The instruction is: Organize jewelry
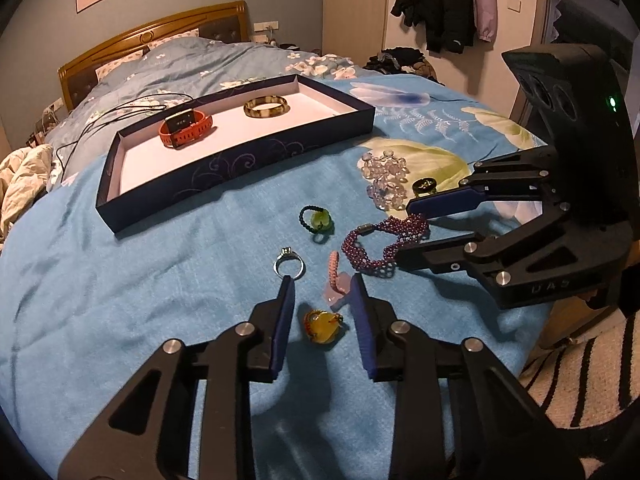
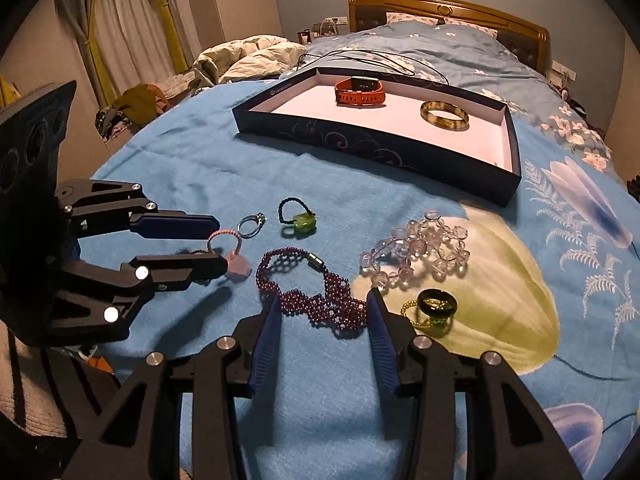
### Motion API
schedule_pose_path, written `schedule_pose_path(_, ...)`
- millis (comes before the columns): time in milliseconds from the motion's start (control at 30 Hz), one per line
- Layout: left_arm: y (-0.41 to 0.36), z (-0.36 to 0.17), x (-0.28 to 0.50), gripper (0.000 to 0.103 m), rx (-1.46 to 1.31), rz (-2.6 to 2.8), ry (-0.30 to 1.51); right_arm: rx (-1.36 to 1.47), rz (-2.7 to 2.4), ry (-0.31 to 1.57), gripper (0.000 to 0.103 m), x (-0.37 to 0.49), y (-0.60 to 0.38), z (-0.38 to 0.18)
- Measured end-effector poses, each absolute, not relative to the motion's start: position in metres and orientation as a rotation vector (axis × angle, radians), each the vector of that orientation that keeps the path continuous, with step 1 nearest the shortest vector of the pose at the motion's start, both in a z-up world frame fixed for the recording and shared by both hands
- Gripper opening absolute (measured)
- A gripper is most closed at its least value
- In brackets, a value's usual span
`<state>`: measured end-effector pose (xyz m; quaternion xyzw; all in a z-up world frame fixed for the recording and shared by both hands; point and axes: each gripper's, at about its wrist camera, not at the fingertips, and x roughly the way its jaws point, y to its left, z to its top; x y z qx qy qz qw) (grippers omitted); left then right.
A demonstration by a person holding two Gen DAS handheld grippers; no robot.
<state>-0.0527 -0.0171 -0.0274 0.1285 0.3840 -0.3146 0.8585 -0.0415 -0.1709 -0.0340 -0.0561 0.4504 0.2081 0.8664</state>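
A dark blue tray [image 1: 240,164] [image 2: 384,148] on the bed holds an orange watch [image 1: 185,127] [image 2: 360,90] and a brown bangle [image 1: 267,106] [image 2: 444,116]. Loose on the blue cover lie a silver ring [image 1: 289,266] [image 2: 251,225], a green-bead ring [image 1: 316,220] [image 2: 298,220], a pink piece [image 1: 336,280] [image 2: 232,254], a purple bead bracelet [image 1: 380,246] [image 2: 316,292], a clear bead bracelet [image 1: 384,178] [image 2: 420,254], a black ring [image 1: 425,186] [image 2: 436,306] and a yellow pendant [image 1: 324,326]. My left gripper [image 1: 322,280] [image 2: 218,244] is open around the pendant. My right gripper [image 2: 322,298] [image 1: 404,232] is open around the purple bracelet's near end.
A black cable [image 1: 120,114] [image 2: 380,58] lies behind the tray. A wooden headboard [image 1: 152,36] [image 2: 448,4] stands at the far end. Crumpled bedding [image 2: 248,56] lies beside the bed. A striped rug [image 1: 580,380] shows past the bed's near edge.
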Motion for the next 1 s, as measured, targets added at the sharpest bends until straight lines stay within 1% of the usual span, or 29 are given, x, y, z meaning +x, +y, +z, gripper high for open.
schedule_pose_path(33,-0.017,-0.028,-0.053,0.027,0.269,-0.661,0.808,-0.126,0.434,0.943,0.038,-0.042,-0.17,-0.034)
schedule_pose_path(67,-0.017,-0.028,-0.052,0.027,0.269,-0.66,0.81,-0.138,0.431,0.942,0.031,-0.043,-0.17,-0.034)
schedule_pose_path(133,-0.017,-0.029,-0.052,0.026,0.272,-0.657,0.816,-0.141,0.439,0.947,0.027,-0.044,-0.17,-0.033)
schedule_pose_path(200,-0.017,-0.03,-0.051,0.026,0.267,-0.661,0.819,-0.135,0.436,0.942,0.029,-0.045,-0.173,-0.031)
schedule_pose_path(267,-0.017,-0.03,-0.049,0.026,0.259,-0.665,0.825,-0.125,0.436,0.932,0.035,-0.044,-0.175,-0.03)
schedule_pose_path(400,-0.018,-0.032,-0.048,0.026,0.267,-0.668,0.831,-0.125,0.445,0.935,0.035,-0.041,-0.171,-0.033)
schedule_pose_path(467,-0.02,-0.032,-0.048,0.026,0.269,-0.671,0.833,-0.122,0.443,0.933,0.038,-0.039,-0.17,-0.035)
schedule_pose_path(600,-0.019,-0.031,-0.047,0.024,0.25,-0.678,0.839,-0.123,0.452,0.936,0.038,-0.039,-0.169,-0.034)
schedule_pose_path(700,-0.02,-0.032,-0.044,0.022,0.251,-0.677,0.848,-0.129,0.458,0.936,0.038,-0.039,-0.168,-0.034)
schedule_pose_path(833,-0.024,-0.035,-0.041,0.014,0.259,-0.679,0.86,-0.152,0.464,0.925,0.039,-0.039,-0.163,-0.036)
schedule_pose_path(900,-0.025,-0.035,-0.041,0.013,0.253,-0.677,0.86,-0.177,0.461,0.92,0.032,-0.04,-0.16,-0.035)
schedule_pose_path(967,-0.024,-0.035,-0.04,0.013,0.24,-0.676,0.862,-0.179,0.466,0.92,0.013,-0.039,-0.16,-0.035)
schedule_pose_path(1000,-0.023,-0.035,-0.039,0.013,0.232,-0.678,0.862,-0.177,0.47,0.921,0.012,-0.038,-0.16,-0.035)
